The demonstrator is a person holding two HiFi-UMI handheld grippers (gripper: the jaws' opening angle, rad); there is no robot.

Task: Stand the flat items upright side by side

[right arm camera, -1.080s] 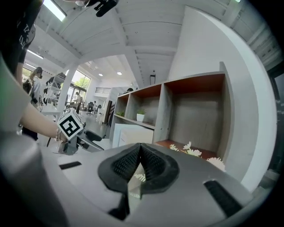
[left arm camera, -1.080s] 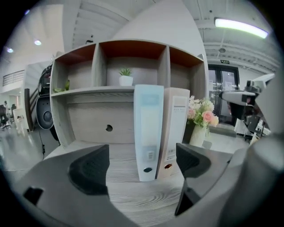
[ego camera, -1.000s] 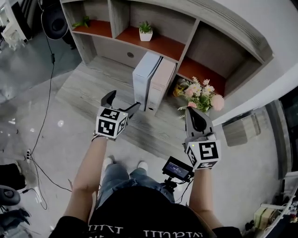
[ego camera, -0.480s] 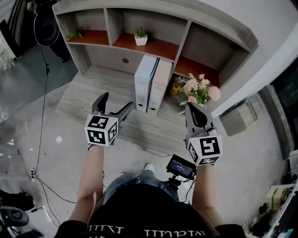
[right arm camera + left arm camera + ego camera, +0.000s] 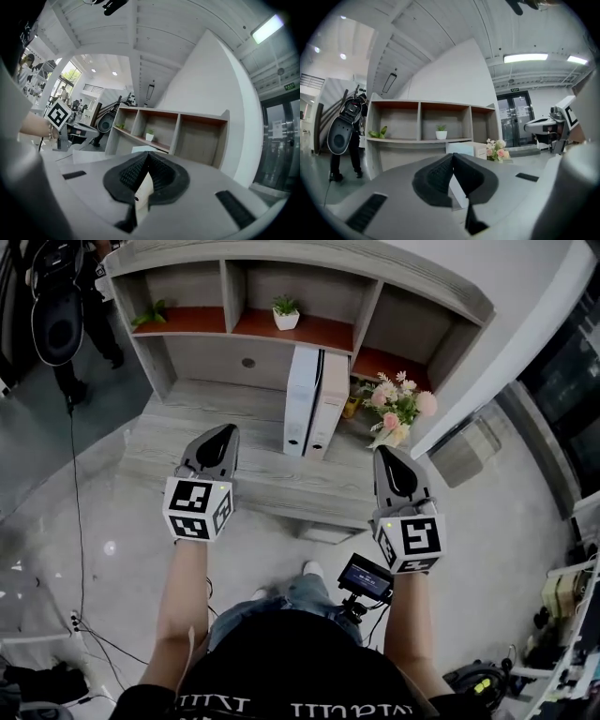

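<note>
From the head view, the white binder (image 5: 302, 399) and the beige binder (image 5: 330, 401) stand upright and touching on the grey wooden tabletop (image 5: 187, 432). Flowers (image 5: 398, 409) sit just to their right. The left hand-held gripper (image 5: 223, 433) and right hand-held gripper (image 5: 386, 452) hang near them, not touching.

In the left gripper view, the left hand-held gripper (image 5: 452, 157) has just been closing; its jaws meet on nothing.

In the right gripper view, the right hand-held gripper (image 5: 147, 154) is pinched together, empty, and points at the shelf unit (image 5: 187, 131).
</note>
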